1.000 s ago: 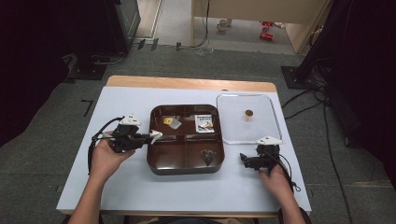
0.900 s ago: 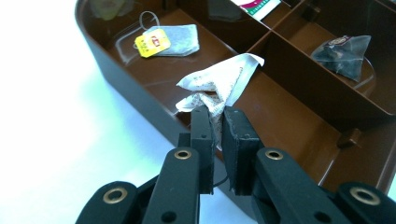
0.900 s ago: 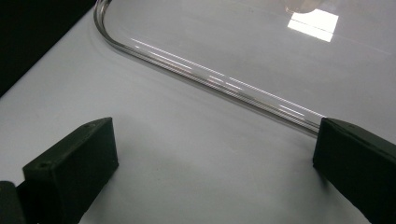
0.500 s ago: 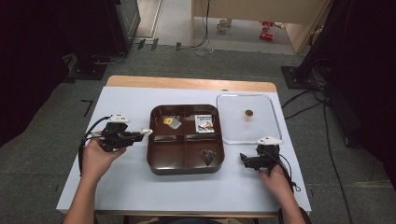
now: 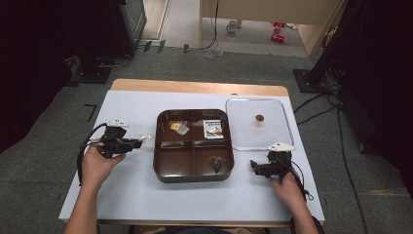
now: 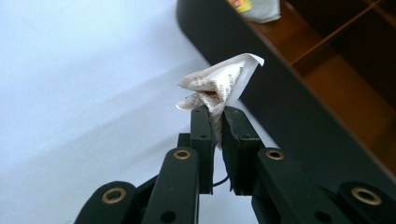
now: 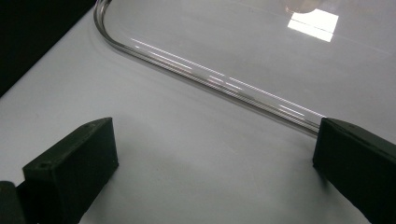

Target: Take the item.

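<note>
Left gripper view: left hand-held gripper (image 6: 215,116) pinches crumpled paper packet (image 6: 219,81) at lower edge; light, soft, tears easily. Right hand-held gripper (image 7: 215,149) open, empty.

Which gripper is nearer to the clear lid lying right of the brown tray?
The right gripper. It rests on the table just off the clear lid and its near edge, jaws open. The left gripper is beyond the brown tray, at its left side, shut on a white packet.
</note>
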### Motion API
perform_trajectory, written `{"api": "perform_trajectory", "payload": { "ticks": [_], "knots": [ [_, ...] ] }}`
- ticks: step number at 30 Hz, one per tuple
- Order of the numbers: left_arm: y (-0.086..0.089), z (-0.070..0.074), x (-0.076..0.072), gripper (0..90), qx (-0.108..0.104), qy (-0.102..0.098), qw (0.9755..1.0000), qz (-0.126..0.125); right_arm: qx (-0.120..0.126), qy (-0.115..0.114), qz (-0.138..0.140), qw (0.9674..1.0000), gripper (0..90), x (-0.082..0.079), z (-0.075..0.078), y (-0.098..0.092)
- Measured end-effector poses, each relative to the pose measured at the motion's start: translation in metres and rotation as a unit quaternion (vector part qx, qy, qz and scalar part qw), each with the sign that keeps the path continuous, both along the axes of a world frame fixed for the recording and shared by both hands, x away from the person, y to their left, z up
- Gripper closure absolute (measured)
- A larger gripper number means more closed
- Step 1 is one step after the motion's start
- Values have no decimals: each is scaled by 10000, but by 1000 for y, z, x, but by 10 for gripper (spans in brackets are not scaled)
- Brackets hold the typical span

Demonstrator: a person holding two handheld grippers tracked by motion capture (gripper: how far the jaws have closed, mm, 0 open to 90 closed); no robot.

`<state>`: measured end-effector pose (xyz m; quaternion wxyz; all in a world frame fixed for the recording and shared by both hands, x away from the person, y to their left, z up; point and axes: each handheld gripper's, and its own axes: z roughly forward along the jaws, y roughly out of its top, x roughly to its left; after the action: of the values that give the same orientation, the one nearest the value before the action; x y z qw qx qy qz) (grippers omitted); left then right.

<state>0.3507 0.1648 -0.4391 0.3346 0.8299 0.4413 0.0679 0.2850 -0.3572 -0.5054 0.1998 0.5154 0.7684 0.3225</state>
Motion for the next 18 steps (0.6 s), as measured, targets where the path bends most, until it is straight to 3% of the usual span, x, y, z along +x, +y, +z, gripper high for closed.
{"api": "perform_trajectory", "payload": {
  "ticks": [13, 18],
  "knots": [
    [2, -15, 13, 832, 252, 168, 9993, 222, -1, -1, 0, 10000, 0, 0, 0, 0],
    [0, -23, 17, 832, 482, 286, 9981, 244, -1, -1, -2, 10000, 0, 0, 0, 0]
  ]
}}
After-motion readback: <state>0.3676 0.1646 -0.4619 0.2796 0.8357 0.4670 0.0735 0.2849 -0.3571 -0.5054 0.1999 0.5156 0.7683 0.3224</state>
